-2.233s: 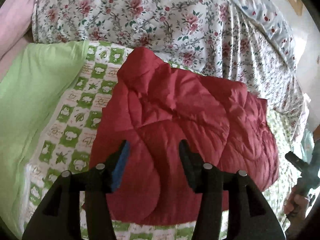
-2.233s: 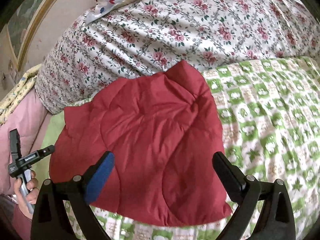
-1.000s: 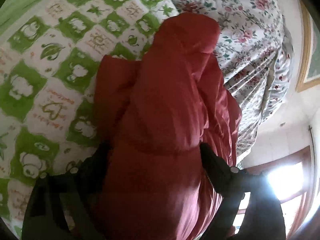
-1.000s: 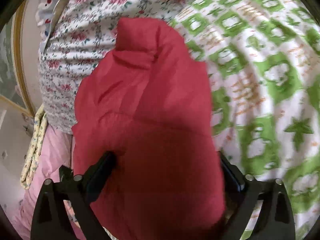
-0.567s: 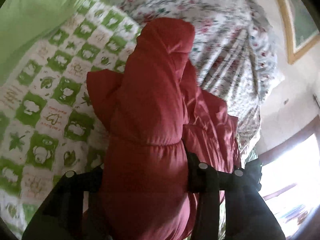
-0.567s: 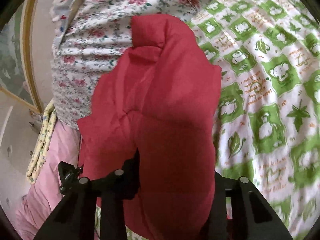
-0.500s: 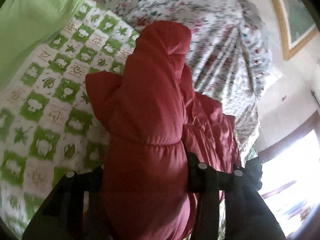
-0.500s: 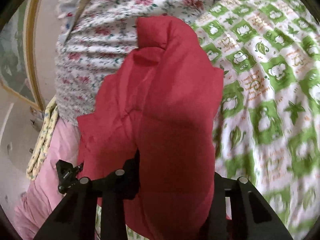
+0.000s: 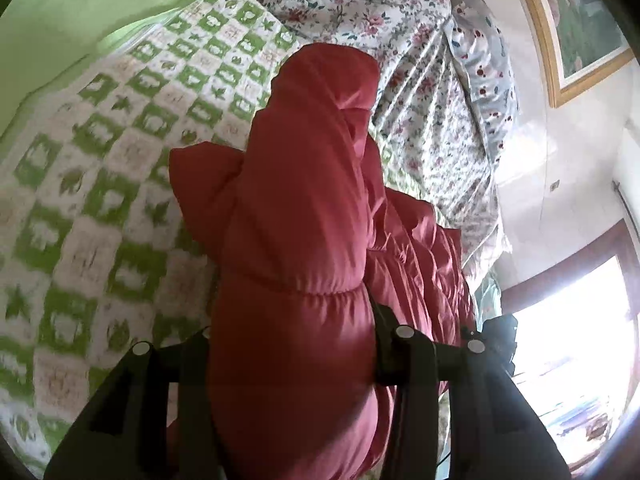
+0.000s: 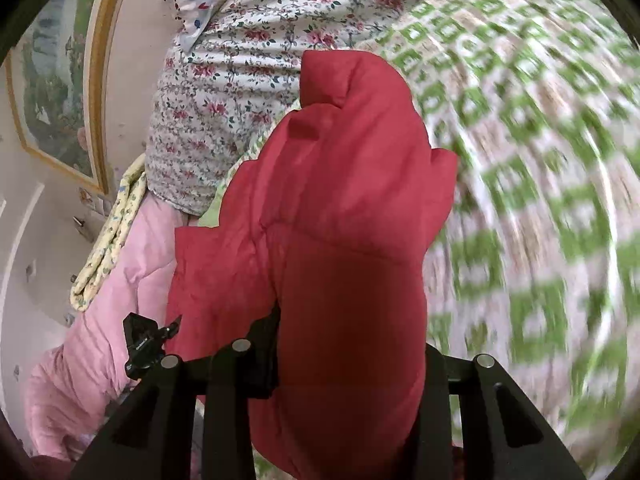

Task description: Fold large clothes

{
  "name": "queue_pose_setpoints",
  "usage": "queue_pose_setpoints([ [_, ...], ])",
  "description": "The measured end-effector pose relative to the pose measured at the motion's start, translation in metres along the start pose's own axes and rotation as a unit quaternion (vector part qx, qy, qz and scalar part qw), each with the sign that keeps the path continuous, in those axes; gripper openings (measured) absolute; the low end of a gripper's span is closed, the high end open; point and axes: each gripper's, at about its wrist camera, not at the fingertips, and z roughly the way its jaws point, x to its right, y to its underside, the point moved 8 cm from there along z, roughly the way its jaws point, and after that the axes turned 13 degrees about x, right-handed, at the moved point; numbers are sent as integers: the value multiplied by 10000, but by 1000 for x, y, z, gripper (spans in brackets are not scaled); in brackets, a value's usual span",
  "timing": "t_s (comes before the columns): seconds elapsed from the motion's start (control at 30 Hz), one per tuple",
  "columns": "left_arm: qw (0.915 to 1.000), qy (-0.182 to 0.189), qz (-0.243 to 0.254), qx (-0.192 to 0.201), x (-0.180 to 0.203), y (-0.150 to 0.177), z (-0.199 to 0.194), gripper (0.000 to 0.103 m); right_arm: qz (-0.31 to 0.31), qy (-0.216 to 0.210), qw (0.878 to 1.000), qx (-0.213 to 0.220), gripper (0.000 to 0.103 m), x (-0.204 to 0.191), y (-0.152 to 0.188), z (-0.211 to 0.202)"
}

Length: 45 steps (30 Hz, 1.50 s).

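A red puffy quilted jacket (image 9: 296, 216) hangs lifted over the green-and-white patterned bedspread (image 9: 100, 184). My left gripper (image 9: 292, 344) is shut on one side of the jacket, which bulges between the jaws and hides the fingertips. My right gripper (image 10: 348, 356) is shut on the other side of the same jacket (image 10: 340, 208); its fingertips are hidden by the fabric too. The jacket's far end still reaches the bed. Part of the left gripper (image 10: 144, 344) shows in the right wrist view.
A floral quilt (image 9: 404, 32) is heaped at the back of the bed. A plain green sheet (image 9: 68, 20) lies at the left. A pink blanket (image 10: 108, 280) lies by the wall. A framed picture (image 9: 576, 16) hangs above. A bright window (image 9: 572, 344) is at right.
Both grippers came down onto the flat jacket, closed on its near edge and lifted it. The jacket now hangs bunched from both, and the view keeps swinging.
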Motion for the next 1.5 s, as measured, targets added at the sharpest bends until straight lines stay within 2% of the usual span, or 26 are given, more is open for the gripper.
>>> queue_pose_setpoints([
  [0.13, 9987, -435, 276, -42, -9, 8, 7, 43, 140, 94, 9998, 40, 38, 12, 8, -1],
  [0.2, 9978, -613, 201, -121, -20, 11, 16, 45, 133, 177, 9997, 116, 40, 19, 8, 2],
  [0.3, 9976, -679, -59, -134, -40, 13, 25, 49, 196, 218, 9994, 192, 47, 28, 9, 5],
  [0.47, 9938, -1047, 355, 84, -41, 13, 26, 59, 249, 305, 9988, 289, 61, 43, 16, 11],
  [0.53, 9908, -1255, 484, 179, -40, 13, 25, 65, 243, 319, 9987, 308, 62, 46, 17, 12],
  [0.6, 9885, -1396, 531, 257, -41, 13, 21, 66, 197, 378, 9986, 326, 62, 46, 17, 11],
  [0.87, 9864, -1535, 489, 339, -38, 13, 9, 69, 109, 538, 9976, 410, 69, 45, 20, 9],
  [1.07, 9831, -1640, 695, 428, -35, 12, -13, 69, 60, 590, 9973, 440, 73, 44, 21, 7],
  [1.2, 9764, -1876, 885, 593, -34, 11, -33, 69, 53, 625, 9969, 465, 74, 43, 22, 5],
  [1.33, 9657, -2124, 1208, 879, -21, 10, -54, 69, 74, 669, 9964, 512, 78, 43, 23, 3],
  [1.43, 9647, -2000, 1355, 1048, -2, 10, -64, 69, -15, 850, 9947, 576, 81, 42, 24, -1],
  [1.5, 9669, -1799, 1473, 1048, 16, 14, -63, 69, -85, 971, 9934, 600, 83, 41, 24, -2],
])
